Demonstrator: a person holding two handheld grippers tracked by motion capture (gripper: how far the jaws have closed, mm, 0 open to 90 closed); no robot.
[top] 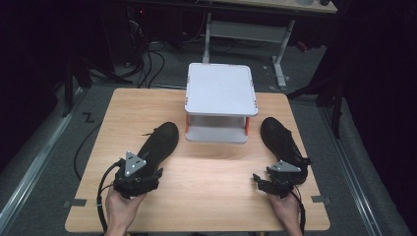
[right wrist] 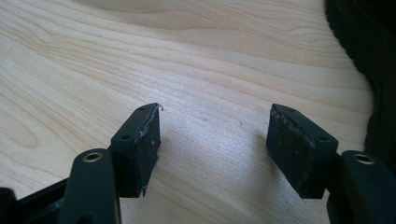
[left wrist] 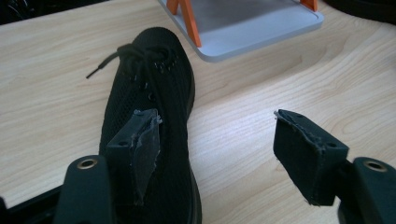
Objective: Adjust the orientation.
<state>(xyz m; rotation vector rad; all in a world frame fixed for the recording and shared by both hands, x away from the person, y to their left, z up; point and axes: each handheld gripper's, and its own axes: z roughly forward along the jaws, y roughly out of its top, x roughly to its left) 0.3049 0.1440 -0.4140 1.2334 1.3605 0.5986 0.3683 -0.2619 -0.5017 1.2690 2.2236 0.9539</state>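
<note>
Two black mesh shoes lie on the wooden table (top: pixel 211 167). The left shoe (top: pixel 160 142) (left wrist: pixel 149 116) points toward a small white two-tier shelf (top: pixel 220 91). My left gripper (top: pixel 135 174) (left wrist: pixel 217 144) is open at that shoe's heel, its left jaw over the shoe and its right jaw over bare wood. The right shoe (top: pixel 281 140) (right wrist: pixel 369 70) lies to the right of the shelf. My right gripper (top: pixel 275 182) (right wrist: pixel 215 140) stands open just left of that shoe's heel, with only table wood between its jaws.
The shelf has orange posts (left wrist: pixel 189 21) and a lower tray (top: pixel 216 133) facing me. Bare wood lies between the two shoes. Beyond the table's far edge are cables (top: pixel 147 64) on the floor and a desk frame (top: pixel 246 29).
</note>
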